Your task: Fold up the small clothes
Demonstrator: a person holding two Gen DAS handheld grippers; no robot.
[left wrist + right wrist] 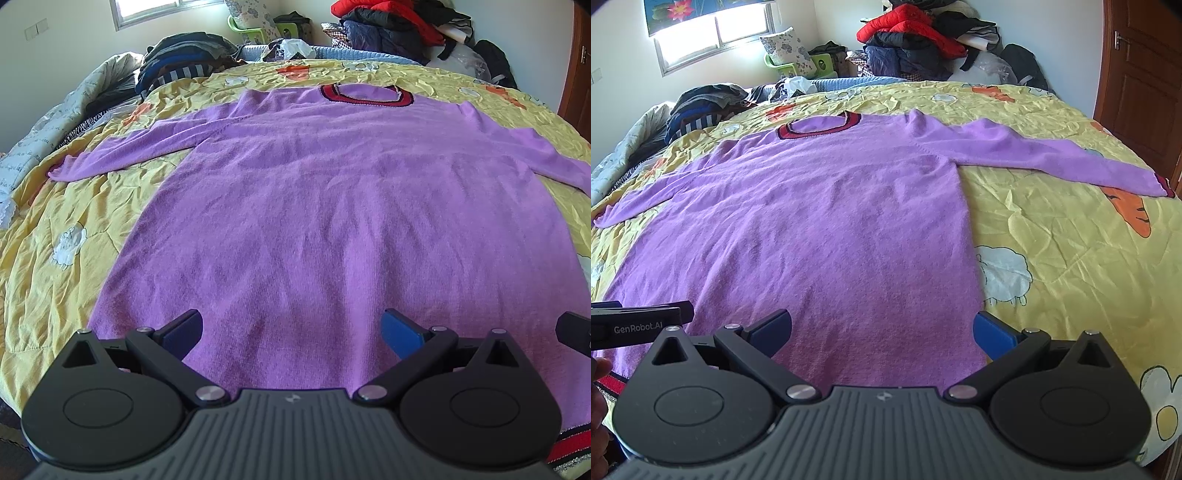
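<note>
A purple knit sweater (325, 206) with a red and black collar (365, 96) lies flat, front up, on a yellow quilt (66, 229); both sleeves are spread out sideways. It also shows in the right wrist view (812, 229), with its right sleeve (1052, 155) stretched toward the door. My left gripper (291, 332) is open and empty over the hem near the sweater's left side. My right gripper (882, 332) is open and empty over the hem near the right side seam. The left gripper's finger shows at the left edge of the right wrist view (646, 321).
Piles of clothes sit at the bed's far end: a dark folded stack (184, 59) on the left, red and dark jackets (916, 33) on the right. A brown door (1137, 85) stands on the right. A window (713, 33) is behind.
</note>
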